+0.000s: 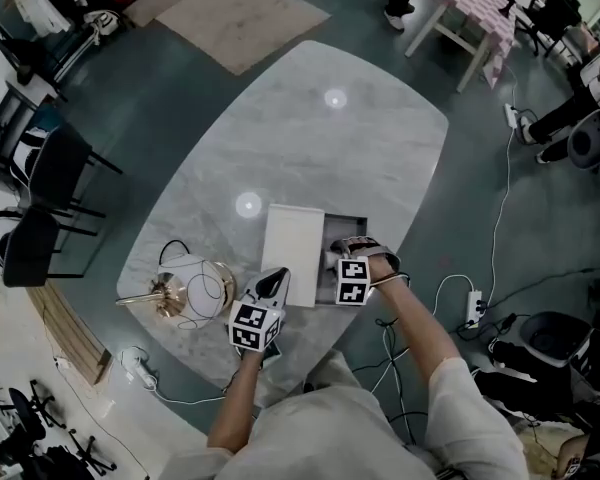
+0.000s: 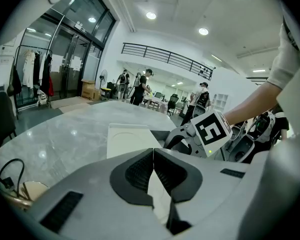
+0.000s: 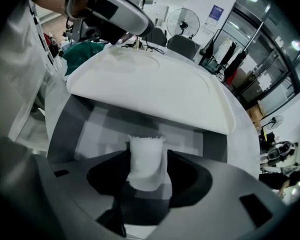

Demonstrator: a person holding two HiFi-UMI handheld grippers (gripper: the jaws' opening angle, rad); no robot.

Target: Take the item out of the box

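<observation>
An open grey box (image 1: 347, 228) lies on the marble table, and its white lid (image 1: 293, 240) rests flat over the box's left side. My left gripper (image 1: 277, 280) is at the lid's near edge. In the left gripper view its jaws (image 2: 152, 156) are shut on a thin white edge of the lid (image 2: 127, 139). My right gripper (image 1: 345, 253) reaches into the box. There it is shut on a short white strip (image 3: 145, 161) with a frayed top, which stands up between the jaws. The lid (image 3: 150, 89) hides the rest of the box's inside.
A gold and glass lamp-like object (image 1: 185, 290) with a black cord lies on the table to the left of my left gripper. The near table edge is just under my arms. Black chairs (image 1: 40, 208) stand at the left, and cables and a power strip (image 1: 474, 308) lie on the floor at the right.
</observation>
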